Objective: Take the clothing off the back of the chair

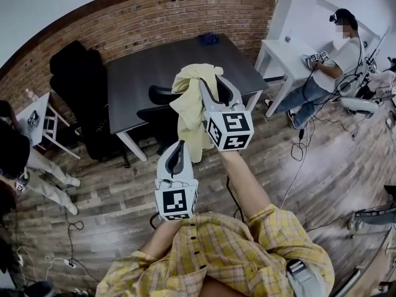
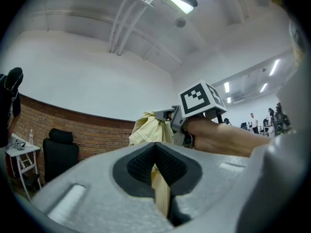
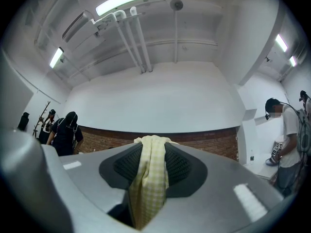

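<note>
Your right gripper (image 1: pixel 216 86) is clamped on the bunched top of the yellow clothing (image 1: pixel 189 113). It sits higher and farther than your left gripper (image 1: pixel 177 148), which pinches a lower fold. The clothing hangs lengthwise between them, top far, bottom near, in front of the black chair (image 1: pixel 154 119). Whether it touches the chair back cannot be told.

right gripper (image 3: pixel 154 152) jaws clamped on yellow checked clothing (image 3: pixel 148 183); brick wall (image 3: pixel 209 142) behind

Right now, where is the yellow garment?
Head view centre: the yellow garment hangs above the black chair by the dark table, right gripper clamping its top, left gripper its lower edge.
</note>
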The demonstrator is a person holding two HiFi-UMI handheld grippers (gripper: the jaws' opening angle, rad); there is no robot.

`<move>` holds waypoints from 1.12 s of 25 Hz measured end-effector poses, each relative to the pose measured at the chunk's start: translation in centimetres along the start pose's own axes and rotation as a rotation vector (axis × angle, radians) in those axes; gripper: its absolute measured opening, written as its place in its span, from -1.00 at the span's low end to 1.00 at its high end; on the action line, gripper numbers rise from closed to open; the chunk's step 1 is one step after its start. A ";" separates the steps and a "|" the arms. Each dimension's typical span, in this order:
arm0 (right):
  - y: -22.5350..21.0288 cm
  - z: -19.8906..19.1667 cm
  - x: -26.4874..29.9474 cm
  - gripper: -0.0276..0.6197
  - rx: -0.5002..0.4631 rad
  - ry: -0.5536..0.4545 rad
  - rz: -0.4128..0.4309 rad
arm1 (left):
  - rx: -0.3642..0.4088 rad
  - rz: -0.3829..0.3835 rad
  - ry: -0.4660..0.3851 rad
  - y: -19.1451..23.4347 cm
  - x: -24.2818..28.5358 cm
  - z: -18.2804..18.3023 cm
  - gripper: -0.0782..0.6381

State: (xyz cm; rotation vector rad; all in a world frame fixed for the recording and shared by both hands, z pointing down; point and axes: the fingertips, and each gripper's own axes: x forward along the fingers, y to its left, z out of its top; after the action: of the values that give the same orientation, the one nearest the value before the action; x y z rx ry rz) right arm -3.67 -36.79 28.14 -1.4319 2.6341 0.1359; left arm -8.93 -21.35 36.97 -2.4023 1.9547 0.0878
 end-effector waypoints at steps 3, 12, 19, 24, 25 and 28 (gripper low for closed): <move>0.5 0.3 -0.8 -0.47 -0.006 -0.003 0.002 | -0.005 -0.004 -0.001 0.0 -0.2 0.0 -0.78; 1.6 0.0 -4.1 -0.46 -0.017 -0.002 0.010 | -0.009 -0.010 -0.001 -0.6 -1.3 0.1 -0.78; 2.6 0.1 -6.6 -0.46 -0.018 -0.005 0.014 | -0.011 -0.011 -0.004 -0.8 -2.2 0.2 -0.78; 3.5 -1.2 -8.4 -0.46 -0.019 0.020 0.028 | -0.010 -0.012 -0.006 -1.0 -2.8 0.3 -0.78; 3.7 -1.4 -8.7 -0.46 -0.021 0.024 0.029 | -0.011 -0.012 -0.006 -1.0 -2.9 0.3 -0.78; 4.3 -2.4 -9.5 -0.45 -0.016 0.038 0.031 | -0.014 -0.016 -0.002 -1.1 -3.3 0.1 -0.78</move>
State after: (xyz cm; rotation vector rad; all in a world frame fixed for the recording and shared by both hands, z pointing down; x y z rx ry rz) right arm -2.38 -26.92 32.13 -1.4127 2.6926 0.1349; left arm -8.57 -17.88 37.08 -2.4252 1.9399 0.1027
